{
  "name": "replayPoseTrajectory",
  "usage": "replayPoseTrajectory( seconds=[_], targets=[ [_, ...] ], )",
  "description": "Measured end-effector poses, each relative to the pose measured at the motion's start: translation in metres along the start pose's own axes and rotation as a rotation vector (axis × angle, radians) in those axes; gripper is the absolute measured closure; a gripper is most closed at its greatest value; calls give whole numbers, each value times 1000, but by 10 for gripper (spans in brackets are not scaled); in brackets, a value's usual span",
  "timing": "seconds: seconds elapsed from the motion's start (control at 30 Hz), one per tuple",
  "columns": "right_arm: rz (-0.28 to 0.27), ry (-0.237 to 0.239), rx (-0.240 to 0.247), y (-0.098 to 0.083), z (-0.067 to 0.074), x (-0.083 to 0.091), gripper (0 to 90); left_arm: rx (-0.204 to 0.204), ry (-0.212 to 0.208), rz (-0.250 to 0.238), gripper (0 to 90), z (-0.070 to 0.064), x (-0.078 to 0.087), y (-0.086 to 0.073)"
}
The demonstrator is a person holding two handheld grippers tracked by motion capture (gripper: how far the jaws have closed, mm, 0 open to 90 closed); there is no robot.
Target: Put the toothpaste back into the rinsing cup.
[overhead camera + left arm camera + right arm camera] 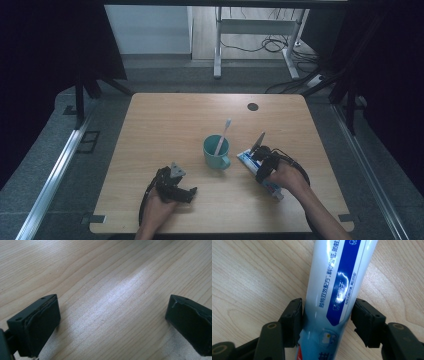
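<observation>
A white and blue toothpaste tube (247, 159) lies flat on the wooden table (165, 125), right of centre. My right gripper (261, 165) straddles it from above. In the right gripper view both pads touch the sides of the tube (334, 282), so the gripper (327, 315) is shut on it. A teal mug (216, 151) stands just left of the tube with a white toothbrush (224, 132) leaning in it. My left gripper (191, 195) rests near the table's front edge, left of the mug. Its jaws stand wide open over bare wood (112, 317).
A small black round mark (252, 106) sits near the table's far edge. Dark curtains hang at both sides. A metal frame with cables (260, 45) stands on the floor beyond the table.
</observation>
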State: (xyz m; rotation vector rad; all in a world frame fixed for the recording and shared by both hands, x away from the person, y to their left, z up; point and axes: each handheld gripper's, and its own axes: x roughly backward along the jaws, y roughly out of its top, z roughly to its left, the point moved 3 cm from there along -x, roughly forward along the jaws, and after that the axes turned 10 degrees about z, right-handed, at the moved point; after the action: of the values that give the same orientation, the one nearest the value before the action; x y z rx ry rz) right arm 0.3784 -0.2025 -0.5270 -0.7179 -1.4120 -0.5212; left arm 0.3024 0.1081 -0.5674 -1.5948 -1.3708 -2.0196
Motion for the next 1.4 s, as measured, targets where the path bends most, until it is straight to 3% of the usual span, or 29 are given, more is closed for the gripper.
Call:
replayPoseTrajectory(
  seconds=[0.27, 0.4, 0.53, 0.7, 1.4],
  targets=[
    [28, -16, -34, 2, 0, 1, 534, 0, 0, 0, 0, 0, 0, 0],
    [20, -8, -39, 0, 0, 5, 651, 0, 0, 0, 0, 0, 0, 0],
    [0, 13, -31, -3, -3, 7, 691, 0, 0, 0, 0, 0, 0, 0],
    [-28, 38, -34, -7, -6, 8, 705, 0, 0, 0, 0, 0, 0, 0],
    [-163, 43, -33, -24, -13, 24, 717, 0, 0, 0, 0, 0, 0, 0]
  ],
)
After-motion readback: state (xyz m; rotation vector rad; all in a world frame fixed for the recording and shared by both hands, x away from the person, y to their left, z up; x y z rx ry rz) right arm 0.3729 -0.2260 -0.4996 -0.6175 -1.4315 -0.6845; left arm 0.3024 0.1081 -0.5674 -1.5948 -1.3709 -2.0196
